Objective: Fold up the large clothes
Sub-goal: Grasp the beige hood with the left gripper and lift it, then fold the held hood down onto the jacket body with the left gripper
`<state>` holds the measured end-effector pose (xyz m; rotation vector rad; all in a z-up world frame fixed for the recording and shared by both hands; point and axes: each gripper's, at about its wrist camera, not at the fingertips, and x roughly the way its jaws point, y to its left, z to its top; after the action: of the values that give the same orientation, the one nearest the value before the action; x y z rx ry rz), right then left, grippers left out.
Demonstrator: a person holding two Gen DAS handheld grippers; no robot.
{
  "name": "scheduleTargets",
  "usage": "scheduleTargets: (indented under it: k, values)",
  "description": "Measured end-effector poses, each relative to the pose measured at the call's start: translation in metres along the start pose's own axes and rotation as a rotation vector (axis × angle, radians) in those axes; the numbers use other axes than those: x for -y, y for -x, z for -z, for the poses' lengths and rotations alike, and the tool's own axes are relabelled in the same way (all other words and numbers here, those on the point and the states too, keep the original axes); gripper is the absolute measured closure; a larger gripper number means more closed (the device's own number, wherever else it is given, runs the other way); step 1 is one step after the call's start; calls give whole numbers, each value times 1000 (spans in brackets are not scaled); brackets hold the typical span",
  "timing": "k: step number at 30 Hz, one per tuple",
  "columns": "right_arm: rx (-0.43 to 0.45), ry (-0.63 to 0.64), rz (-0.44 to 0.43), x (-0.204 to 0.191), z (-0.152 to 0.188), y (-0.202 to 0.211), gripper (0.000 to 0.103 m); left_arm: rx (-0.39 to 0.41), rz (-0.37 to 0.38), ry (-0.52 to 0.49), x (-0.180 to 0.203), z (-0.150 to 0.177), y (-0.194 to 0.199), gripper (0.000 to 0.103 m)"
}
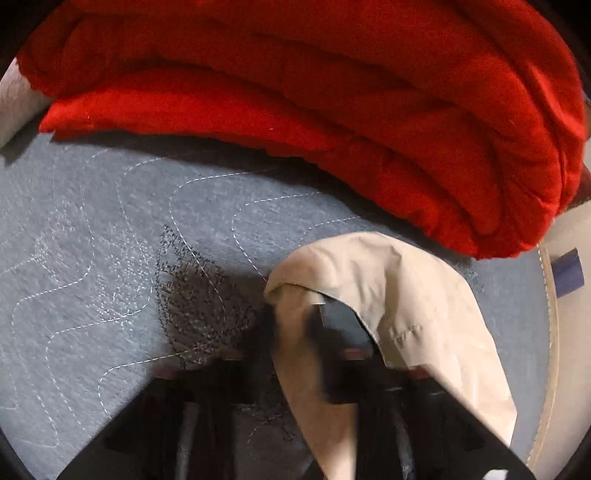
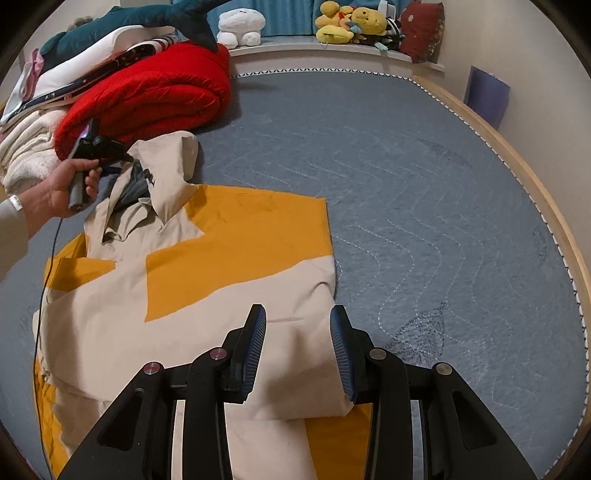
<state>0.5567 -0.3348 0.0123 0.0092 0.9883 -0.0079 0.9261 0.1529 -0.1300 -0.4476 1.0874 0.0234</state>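
Note:
A large beige and orange jacket (image 2: 221, 314) lies spread on the grey-blue quilted bed cover (image 2: 424, 184). In the right wrist view a person's hand (image 2: 51, 192) holds my left gripper (image 2: 123, 157) at the jacket's raised collar end. In the left wrist view that gripper (image 1: 316, 314) is shut on a beige fold of the jacket (image 1: 388, 280), which drapes over its blurred fingers just above the bed cover (image 1: 110, 240). My right gripper (image 2: 298, 314) hangs over the near folded beige edge with its jaws apart; the cloth lies flat under and between them.
A folded red quilt (image 2: 155, 92) lies just behind the collar end and fills the top of the left wrist view (image 1: 332, 92). Piled bedding and a shark plush (image 2: 147, 18) sit at back left, plush toys (image 2: 351, 22) on the far ledge. A wooden bed rim (image 2: 517, 166) curves along the right.

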Motion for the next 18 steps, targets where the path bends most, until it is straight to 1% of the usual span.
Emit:
scheduleTargets:
  k: [2, 5, 7, 9, 11, 12, 13, 14, 15, 16, 17, 18]
  values:
    - [2, 2, 6, 1, 0, 1, 66, 39, 12, -19, 5, 6, 16, 100]
    - [6, -35, -8, 6, -4, 6, 66, 96, 70, -65, 20, 20, 56, 102]
    - [12, -56, -14, 9, -7, 10, 66, 153, 102, -157, 37, 41, 100, 102]
    - [19, -71, -38, 10, -10, 17, 66, 191, 137, -245, 52, 67, 141, 102]
    - [40, -80, -55, 12, -13, 27, 66, 216, 155, -337, 67, 92, 178, 102]
    - [53, -87, -59, 13, -15, 33, 66, 235, 165, -405, 76, 118, 207, 102]
    - [67, -98, -68, 15, -16, 39, 66, 241, 190, -451, 81, 139, 228, 102]
    - [76, -108, -76, 16, -17, 43, 66, 242, 205, -481, 92, 153, 239, 102]
    - [85, -120, -85, 17, -18, 49, 66, 249, 214, -538, 97, 186, 265, 102]
    - [91, -130, -94, 18, -18, 53, 66, 249, 215, -578, 98, 214, 282, 102]
    - [94, -138, -106, 17, -18, 57, 66, 246, 214, -605, 93, 231, 295, 102]
    - [96, -140, -118, 17, -18, 60, 66, 245, 193, -660, 92, 267, 312, 102]
